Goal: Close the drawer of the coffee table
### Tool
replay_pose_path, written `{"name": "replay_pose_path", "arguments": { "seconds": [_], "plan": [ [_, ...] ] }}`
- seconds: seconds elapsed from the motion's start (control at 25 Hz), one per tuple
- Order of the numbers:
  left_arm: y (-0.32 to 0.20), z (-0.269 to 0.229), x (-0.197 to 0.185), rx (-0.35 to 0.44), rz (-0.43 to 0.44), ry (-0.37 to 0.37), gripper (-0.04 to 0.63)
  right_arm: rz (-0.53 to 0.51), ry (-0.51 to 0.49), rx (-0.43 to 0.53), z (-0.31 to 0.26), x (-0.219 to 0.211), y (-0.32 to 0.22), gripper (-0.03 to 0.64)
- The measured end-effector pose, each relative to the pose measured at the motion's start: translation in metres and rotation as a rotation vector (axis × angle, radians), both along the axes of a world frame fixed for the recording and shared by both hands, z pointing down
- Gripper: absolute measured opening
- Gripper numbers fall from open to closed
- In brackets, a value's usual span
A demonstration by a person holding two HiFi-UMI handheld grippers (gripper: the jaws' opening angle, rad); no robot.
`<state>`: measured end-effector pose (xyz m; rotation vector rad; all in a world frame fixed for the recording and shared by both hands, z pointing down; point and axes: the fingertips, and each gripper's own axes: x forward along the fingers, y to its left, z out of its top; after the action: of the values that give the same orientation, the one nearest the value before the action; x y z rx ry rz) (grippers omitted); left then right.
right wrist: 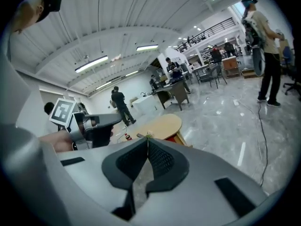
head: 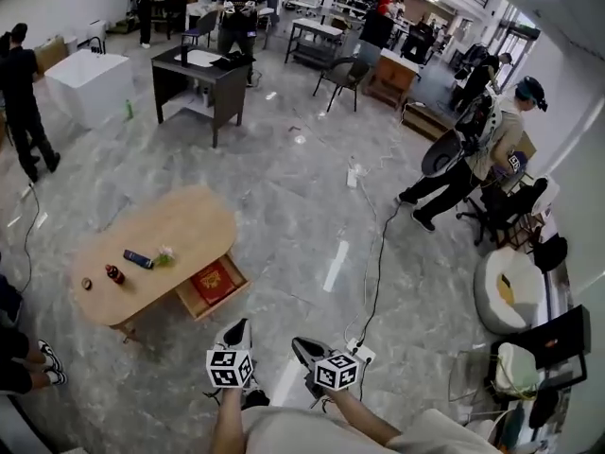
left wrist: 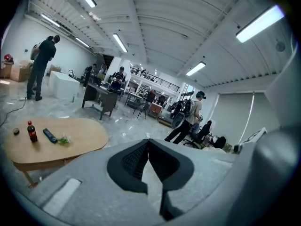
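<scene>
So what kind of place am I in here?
Likely a large open lab or workshop hall, not a home: a dark desk and office chair stand about, a power cable trails across the polished floor, and the coffee table sits alone mid-floor.

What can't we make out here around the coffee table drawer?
- Red item in the open drawer: head view, too small to identify.
- Drawer handle: head view, too small to find.
- Drawer, left gripper view: mostly hidden behind the left hand-held gripper's own body.
- Small round thing on the coffee table: head view, too small to name.
</scene>
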<state>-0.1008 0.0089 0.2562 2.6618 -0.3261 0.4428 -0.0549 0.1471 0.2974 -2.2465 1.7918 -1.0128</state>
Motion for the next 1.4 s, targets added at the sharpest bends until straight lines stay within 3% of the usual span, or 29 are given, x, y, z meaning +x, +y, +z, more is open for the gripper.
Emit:
{"name": "replay_pose_path", "arguments": {
  "seconds": [0.24,0.4,0.6,0.76,0.92,1.2,1.4],
  "plan": [
    [-0.035,0.020,-0.001,-0.037,-0.078,-0.001,0.009,-0.044,0.076,-0.001,-0.010,0.049,-0.041,0.017],
    [-0.052,0.031,-0.022,-0.035,-0.157,-0.040,0.009,-0.043,0.058,0.004,0.001,0.067,-0.055,0.017],
    [-0.060,0.034,-0.043,-0.041,-0.322,-0.054,0.009,-0.137,0.045,-0.017,0.013,0.088,-0.064,0.017],
    [-0.072,0.033,-0.059,-0.044,-0.513,-0.062,0.009,-0.228,0.048,0.002,0.011,0.110,-0.078,0.017],
    [-0.070,0.026,-0.040,-0.041,-0.636,-0.051,0.009,-0.328,0.076,0.036,0.000,0.151,-0.089,0.017],
    [-0.030,0.018,0.010,0.053,-0.662,-0.106,0.009,-0.375,0.033,0.038,0.030,0.236,-0.059,0.017],
    [-0.006,0.015,0.011,0.079,-0.778,-0.138,0.009,-0.448,0.025,0.024,0.050,0.275,-0.057,0.017]
  ]
}}
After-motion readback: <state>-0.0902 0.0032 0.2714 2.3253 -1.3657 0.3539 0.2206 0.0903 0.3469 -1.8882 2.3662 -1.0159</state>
